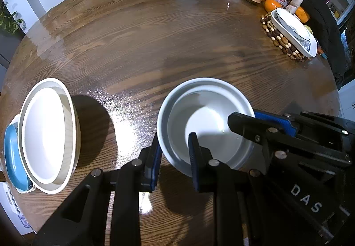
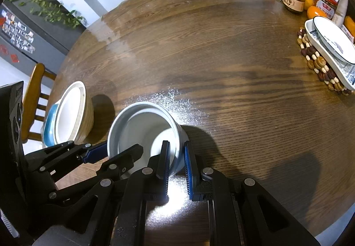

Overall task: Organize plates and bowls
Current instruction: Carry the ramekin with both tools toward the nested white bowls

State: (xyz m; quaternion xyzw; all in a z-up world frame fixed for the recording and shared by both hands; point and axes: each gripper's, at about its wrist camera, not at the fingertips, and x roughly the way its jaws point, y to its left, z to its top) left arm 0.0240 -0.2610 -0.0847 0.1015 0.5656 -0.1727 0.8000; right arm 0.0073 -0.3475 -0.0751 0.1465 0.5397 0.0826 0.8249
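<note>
With each claw straddling the rim of the grey bowl (image 1: 206, 121) on the counter (image 1: 155, 46), the left claw (image 1: 175, 157) and right claw (image 2: 177, 164) look clenched on opposite walls, one finger inside and one outside. A level, even lift would suit, carrying it to the stack of bowls (image 1: 47, 135) left of the left claw.

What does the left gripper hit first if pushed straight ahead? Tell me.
The white bowl: the left gripper already straddles its near wall, one finger inside and one outside. Pushed on, the inner finger would probably meet the bowl's floor or far wall; depth is unclear.
</note>
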